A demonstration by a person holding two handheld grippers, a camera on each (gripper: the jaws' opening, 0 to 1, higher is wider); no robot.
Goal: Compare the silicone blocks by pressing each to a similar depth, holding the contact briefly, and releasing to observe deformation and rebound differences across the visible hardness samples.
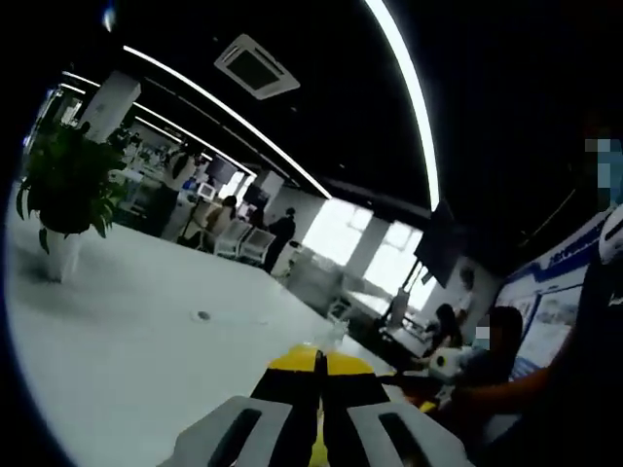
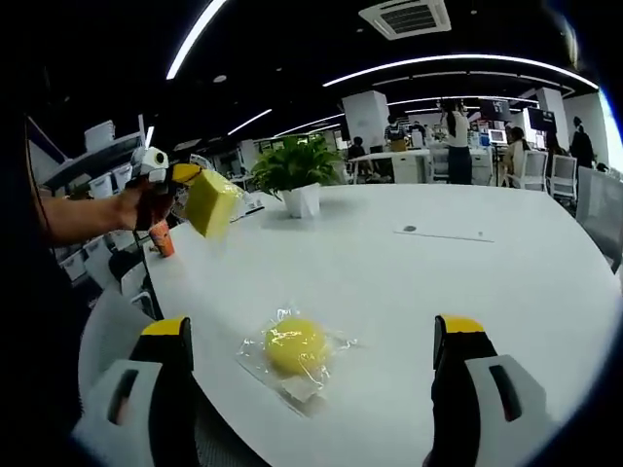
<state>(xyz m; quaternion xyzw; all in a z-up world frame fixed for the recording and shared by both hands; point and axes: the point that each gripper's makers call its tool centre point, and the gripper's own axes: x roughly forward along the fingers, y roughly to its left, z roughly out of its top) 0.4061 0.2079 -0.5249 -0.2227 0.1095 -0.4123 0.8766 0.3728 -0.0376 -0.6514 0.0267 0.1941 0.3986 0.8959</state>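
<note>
Your right gripper [image 2: 311, 355] has its yellow-tipped jaws spread wide over the white table [image 2: 467, 282], and between them, lying on the tabletop without touching either jaw, is a clear plastic bag [image 2: 292, 358] with a round yellow silicone piece [image 2: 294, 345] inside it; the bag is wrinkled and glossy, and the piece looks smooth and domed. Over in the right gripper view you can see your left gripper [image 2: 185, 180] raised above the table's far-left edge, held in your hand [image 2: 146, 202] and pinching a pale yellow silicone block [image 2: 212, 202], which hangs tilted with one corner downward and is clear of the table. In the left gripper view your left gripper [image 1: 316, 365] shows its jaws drawn nearly together with a sliver of yellow between them. A white pot [image 2: 301, 201] holding a leafy green plant [image 2: 295, 162] stands on the table beyond the block. A small orange object [image 2: 162, 238] sits near the table edge beneath your hand; you cannot tell what it is.
</note>
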